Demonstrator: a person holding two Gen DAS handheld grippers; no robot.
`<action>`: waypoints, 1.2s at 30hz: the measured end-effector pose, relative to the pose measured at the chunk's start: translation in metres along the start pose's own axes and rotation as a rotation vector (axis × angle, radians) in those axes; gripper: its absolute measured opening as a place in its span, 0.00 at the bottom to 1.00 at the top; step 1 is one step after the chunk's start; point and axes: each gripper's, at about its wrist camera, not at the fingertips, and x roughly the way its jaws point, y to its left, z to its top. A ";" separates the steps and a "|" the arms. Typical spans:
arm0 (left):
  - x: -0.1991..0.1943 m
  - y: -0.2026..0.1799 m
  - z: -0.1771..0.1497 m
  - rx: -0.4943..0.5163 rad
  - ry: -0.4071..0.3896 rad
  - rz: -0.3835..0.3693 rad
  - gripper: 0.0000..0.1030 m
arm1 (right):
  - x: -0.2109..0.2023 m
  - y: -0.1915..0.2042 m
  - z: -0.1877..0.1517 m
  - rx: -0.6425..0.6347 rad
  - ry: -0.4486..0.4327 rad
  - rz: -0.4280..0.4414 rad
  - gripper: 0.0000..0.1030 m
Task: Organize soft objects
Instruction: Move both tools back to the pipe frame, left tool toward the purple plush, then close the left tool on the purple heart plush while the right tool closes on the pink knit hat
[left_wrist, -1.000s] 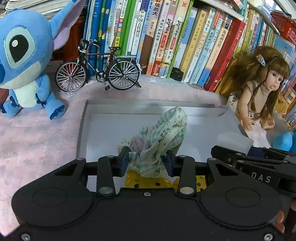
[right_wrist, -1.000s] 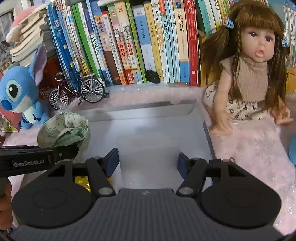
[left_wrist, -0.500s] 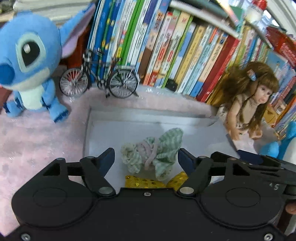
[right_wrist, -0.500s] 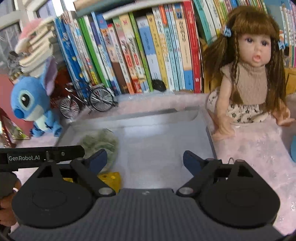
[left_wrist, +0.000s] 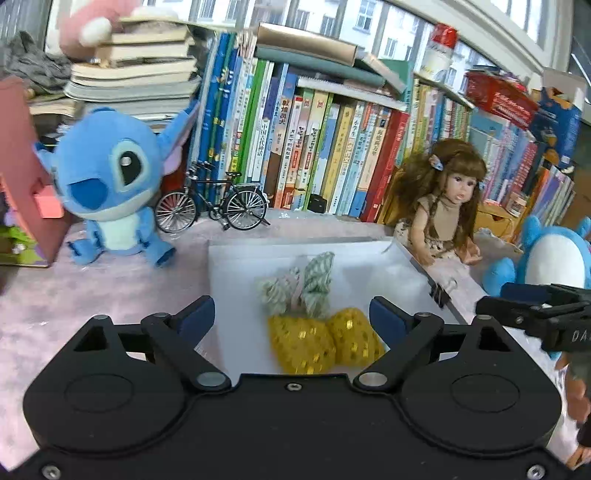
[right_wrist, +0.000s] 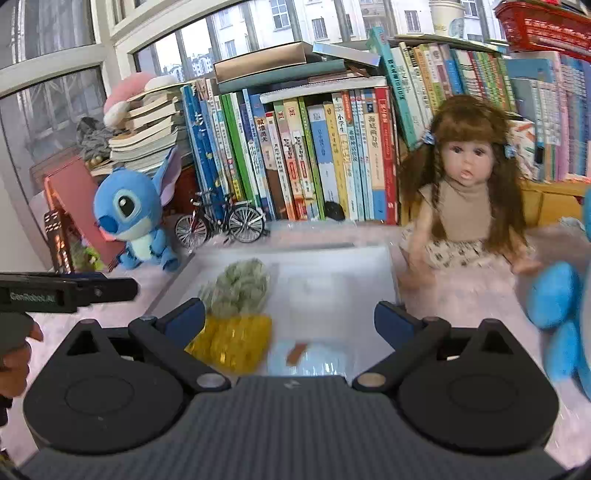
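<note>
Dropped the crumpled green-and-white striped cloth bundle into the shallow white tray on the pink worktop; it sits just behind the two yellow gold-dotted pouches. My left tongs are spread and pulled back, empty. Right tongs also spread, empty. Probably that blue plush next.

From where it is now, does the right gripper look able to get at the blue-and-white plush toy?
Probably yes: the open right gripper holds nothing, and the blue-and-white plush toy sits just to its right on the pink cloth, with nothing between.
</note>
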 end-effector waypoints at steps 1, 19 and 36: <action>-0.008 0.001 -0.006 0.004 -0.003 0.002 0.88 | -0.009 -0.001 -0.006 -0.001 0.001 -0.003 1.00; -0.067 0.026 -0.101 -0.016 0.064 0.046 0.89 | -0.062 -0.010 -0.096 -0.008 0.185 -0.008 1.00; -0.036 0.016 -0.119 0.022 0.154 0.111 0.89 | -0.036 0.000 -0.115 -0.036 0.245 -0.051 1.00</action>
